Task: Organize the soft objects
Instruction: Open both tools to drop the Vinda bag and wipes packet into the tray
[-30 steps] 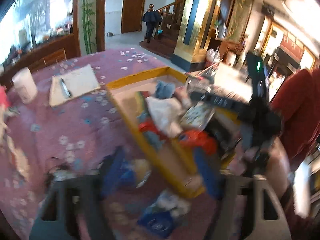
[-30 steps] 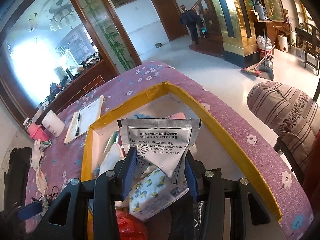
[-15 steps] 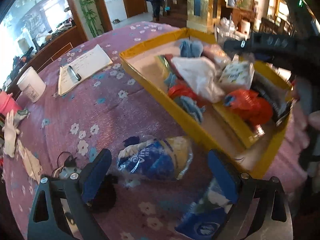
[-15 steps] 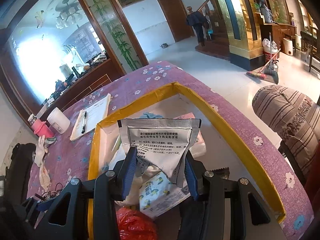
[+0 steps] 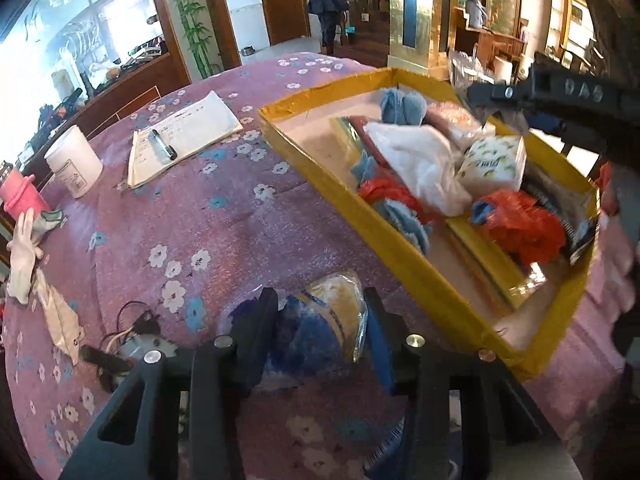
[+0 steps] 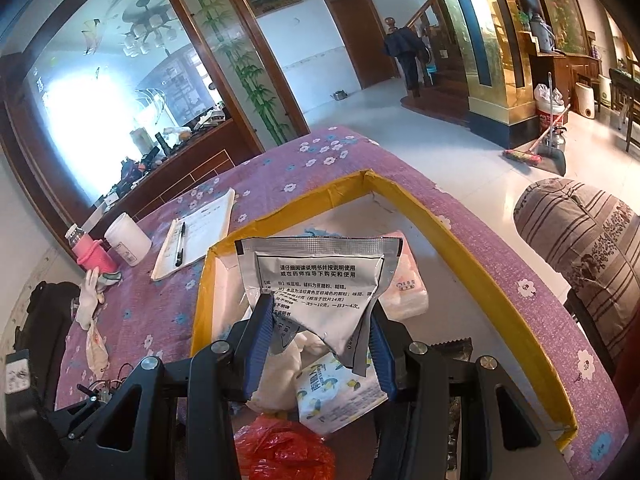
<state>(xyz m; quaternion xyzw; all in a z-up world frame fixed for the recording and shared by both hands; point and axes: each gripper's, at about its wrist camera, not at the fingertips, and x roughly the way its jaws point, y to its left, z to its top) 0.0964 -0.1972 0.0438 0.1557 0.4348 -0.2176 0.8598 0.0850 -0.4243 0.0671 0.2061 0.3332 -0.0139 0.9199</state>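
Observation:
On the purple flowered cloth a blue and yellow soft packet [image 5: 332,312] lies just left of the yellow cardboard box [image 5: 384,232]. My left gripper [image 5: 320,320] is closing on it, and both pads press its sides. The box holds a white bag [image 5: 420,160], red bags [image 5: 520,224], blue cloths [image 5: 400,104] and a tissue pack [image 5: 492,160]. Over that box [image 6: 460,240] my right gripper [image 6: 320,336] is shut on a silver printed sachet [image 6: 320,276], held upright above the tissue pack [image 6: 336,392] and a red bag [image 6: 288,452].
A notepad with a pen [image 5: 180,144], a white jar [image 5: 74,164], a pink bottle [image 5: 18,196] and a white glove [image 5: 22,260] lie left on the cloth. A cable tangle [image 5: 128,344] sits by my left fingers. A striped chair [image 6: 580,248] stands right of the table.
My left gripper came down over the blue and yellow packet, then its wide jaws closed onto it. The right gripper kept the sachet still.

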